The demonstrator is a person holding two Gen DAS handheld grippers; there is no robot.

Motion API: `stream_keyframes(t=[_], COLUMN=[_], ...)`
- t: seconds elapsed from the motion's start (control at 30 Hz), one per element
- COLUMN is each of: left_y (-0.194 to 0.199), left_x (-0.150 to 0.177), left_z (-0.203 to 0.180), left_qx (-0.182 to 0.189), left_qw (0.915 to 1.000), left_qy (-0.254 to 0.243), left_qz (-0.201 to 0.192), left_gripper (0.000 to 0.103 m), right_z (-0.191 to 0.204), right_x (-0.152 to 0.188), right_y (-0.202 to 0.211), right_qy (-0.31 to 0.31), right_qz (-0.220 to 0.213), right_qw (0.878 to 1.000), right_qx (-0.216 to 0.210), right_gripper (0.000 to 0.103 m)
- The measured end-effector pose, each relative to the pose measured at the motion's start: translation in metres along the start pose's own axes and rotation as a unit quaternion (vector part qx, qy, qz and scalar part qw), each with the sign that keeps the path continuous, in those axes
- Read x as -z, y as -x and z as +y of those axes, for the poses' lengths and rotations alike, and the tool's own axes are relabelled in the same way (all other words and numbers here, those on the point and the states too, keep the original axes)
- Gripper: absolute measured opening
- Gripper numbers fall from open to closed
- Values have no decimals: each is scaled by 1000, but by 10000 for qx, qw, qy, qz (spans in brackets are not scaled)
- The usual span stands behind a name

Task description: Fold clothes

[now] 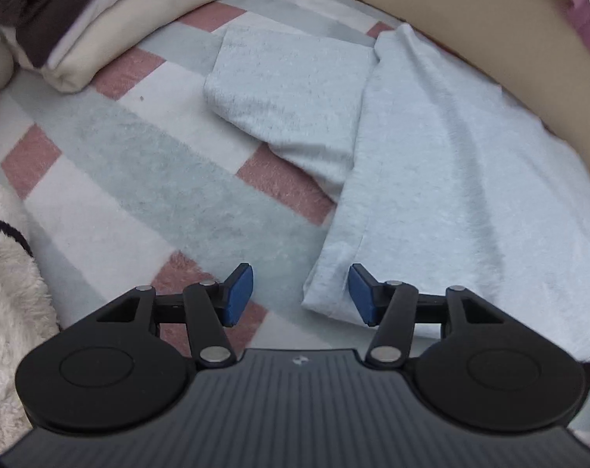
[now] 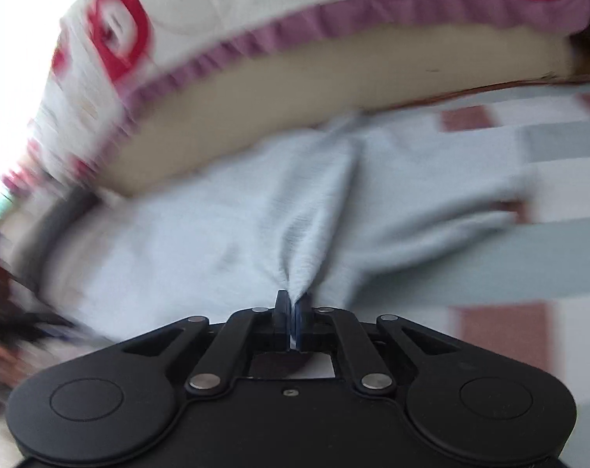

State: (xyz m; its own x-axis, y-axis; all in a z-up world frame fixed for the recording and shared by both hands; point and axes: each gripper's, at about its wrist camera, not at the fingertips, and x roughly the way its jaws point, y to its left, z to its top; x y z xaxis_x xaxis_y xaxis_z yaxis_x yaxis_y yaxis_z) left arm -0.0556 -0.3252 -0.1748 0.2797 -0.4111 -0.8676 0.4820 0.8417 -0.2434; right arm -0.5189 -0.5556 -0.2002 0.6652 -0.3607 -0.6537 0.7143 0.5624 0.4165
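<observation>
Between left tongs (image 1: 301,293): corner of pale blue shirt (image 1: 431,179), pads apart, not pressing | right tongs (image 2: 294,314): clamped on pinched shirt (image 2: 201,241) fold, view blurred | beyond: checked blanket (image 1: 147,171), probably folded clothes (image 1: 73,19)

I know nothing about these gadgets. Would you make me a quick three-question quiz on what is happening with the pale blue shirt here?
1. True or false: the right gripper is pinching the pale blue shirt.
2. The left gripper is: A) shut on the shirt B) open at the shirt's corner C) holding the folded pile.
3. What pattern does the blanket under the shirt have?

Key:
1. True; cloth bunches between its closed pads.
2. B.
3. Checks of pink, white and grey-green.
</observation>
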Motion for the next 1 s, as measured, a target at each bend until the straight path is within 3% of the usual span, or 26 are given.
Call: stream_keyframes(t=[0.1,0.27,0.4,0.5,0.57,0.6,0.63,0.67,0.83,0.97,1.0], left_y=[-2,-15,-16,-16,-16,-16,-16,-12,35,46,43], left_x=[-1,6,6,9,12,13,14,13,-3,-6,-5], left_z=[-7,-24,-20,-23,-31,-36,-41,-44,-33,-14,-2], left_qx=[397,231,444,528,470,354,250,167,-270,-1249,-1056], left_qw=[9992,9988,9989,9985,9982,9978,9971,9967,9971,9884,9929], left_qy=[-75,-426,-127,-91,-357,-527,-697,-768,-561,-744,-459], left_qz=[-12,73,31,-50,-110,-168,-178,-209,-434,-441,-286], left_gripper=[55,60,76,78,69,38,7,7,3,0,0], right_z=[5,6,-1,-3,-2,-1,0,2,7,6,6], right_x=[8,10,17,22,24,24,22,20,3,8,14], right_y=[-11,-19,-14,-15,-19,-21,-23,-22,18,28,23], right_qy=[-27,-269,-444,-402,-358,-317,-261,-253,-86,284,368], right_qz=[110,48,-59,-158,-267,-318,-353,-376,-561,-101,82], right_qw=[9995,9989,9987,9990,9990,9990,9990,9990,9958,9989,9991], right_qx=[306,381,224,90,19,36,68,12,-723,-346,-175], right_gripper=[4,5,10,29,35,35,27,6,5,5,5])
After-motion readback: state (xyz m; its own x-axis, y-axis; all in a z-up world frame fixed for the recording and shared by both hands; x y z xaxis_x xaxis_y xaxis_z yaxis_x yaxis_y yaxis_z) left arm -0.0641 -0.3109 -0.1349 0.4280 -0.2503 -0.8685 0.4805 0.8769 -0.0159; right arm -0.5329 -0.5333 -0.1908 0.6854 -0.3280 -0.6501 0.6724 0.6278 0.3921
